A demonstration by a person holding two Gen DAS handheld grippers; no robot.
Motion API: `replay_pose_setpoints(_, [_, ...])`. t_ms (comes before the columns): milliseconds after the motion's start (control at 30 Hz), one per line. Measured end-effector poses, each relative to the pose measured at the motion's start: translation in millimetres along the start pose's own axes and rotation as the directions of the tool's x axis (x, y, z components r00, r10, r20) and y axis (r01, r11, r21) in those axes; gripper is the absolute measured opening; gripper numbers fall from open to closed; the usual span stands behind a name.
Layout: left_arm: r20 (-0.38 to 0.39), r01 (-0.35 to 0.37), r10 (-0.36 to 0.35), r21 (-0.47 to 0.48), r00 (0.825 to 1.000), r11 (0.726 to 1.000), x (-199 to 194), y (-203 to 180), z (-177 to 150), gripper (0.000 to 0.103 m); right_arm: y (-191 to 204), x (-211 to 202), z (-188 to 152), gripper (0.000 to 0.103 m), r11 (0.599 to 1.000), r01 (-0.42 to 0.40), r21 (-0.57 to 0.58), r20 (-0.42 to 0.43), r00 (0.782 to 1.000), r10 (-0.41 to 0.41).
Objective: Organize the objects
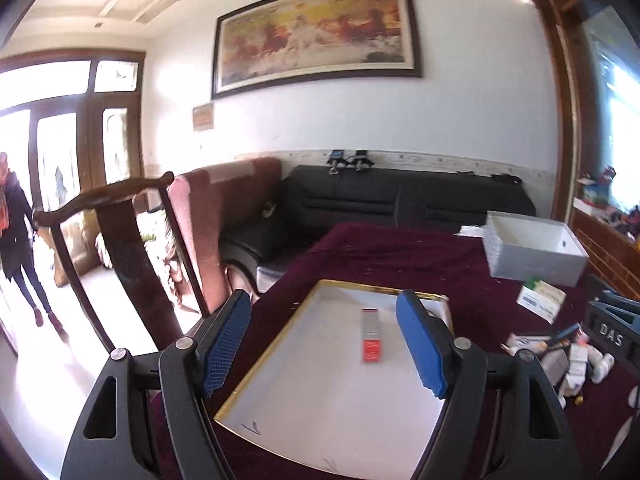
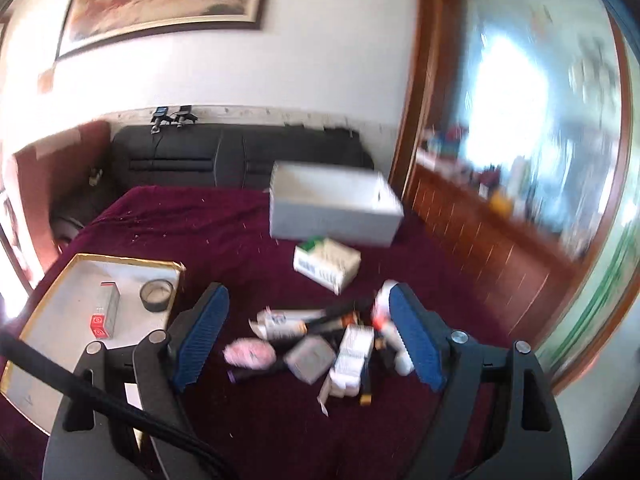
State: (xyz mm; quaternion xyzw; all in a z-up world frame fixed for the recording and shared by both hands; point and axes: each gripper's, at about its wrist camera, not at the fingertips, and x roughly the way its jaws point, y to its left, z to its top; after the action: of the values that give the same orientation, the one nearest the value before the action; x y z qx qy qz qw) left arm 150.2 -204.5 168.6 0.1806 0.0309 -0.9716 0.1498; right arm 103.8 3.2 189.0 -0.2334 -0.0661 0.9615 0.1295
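Left gripper (image 1: 322, 342) is spread wide and holds nothing, hanging over the gold-rimmed tray (image 1: 280, 344) on the maroon cloth (image 1: 380, 252). A small red-and-grey box (image 1: 372, 336) lies flat in the tray, between the two blue pads from this angle, though how high the pads sit above it cannot be told. If the gripper drops here, I judge a pad could land on the box's end and skid it across the smooth tray floor. The white bin (image 1: 532, 248) stands well apart, far right.

Right gripper (image 2: 310, 340) is also spread and empty, above the heap (image 2: 320, 348): pink item (image 2: 250, 354), grey case (image 2: 312, 358), white carton (image 2: 352, 356), tubes, all touching or overlapping. The view is blurred. Closing into that heap risks catching two things at once, or nudging a neighbour away. The tape roll (image 2: 157, 295) sits in the tray beside the box; the larger carton (image 2: 326, 264) lies just before the bin.
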Motion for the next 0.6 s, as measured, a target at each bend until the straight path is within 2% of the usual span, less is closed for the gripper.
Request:
replay_pose_setpoints(167, [-0.059, -0.056, 0.051, -0.092, 0.997, 0.994, 18, 49, 1, 0.070, 48, -19, 12, 0.083, 0.995, -0.024, -0.102, 0.024, 0.999, 0.026])
replay_pose_setpoints(267, [-0.085, -0.059, 0.048, -0.132, 0.995, 0.990, 24, 72, -3, 0.070, 63, -22, 6, 0.083, 0.990, -0.045, -0.131, 0.004, 0.999, 0.046])
replay_pose_setpoints(400, [-0.107, -0.062, 0.044, -0.168, 0.993, 0.984, 28, 88, -9, 0.070, 76, -22, 1, 0.083, 0.986, -0.062, -0.154, -0.027, 0.998, 0.058])
replay_pose_setpoints(600, [-0.129, -0.068, 0.044, -0.196, 0.991, 0.978, 36, 100, -15, 0.070, 91, -26, 1, 0.083, 0.981, -0.069, -0.181, -0.027, 0.997, 0.066])
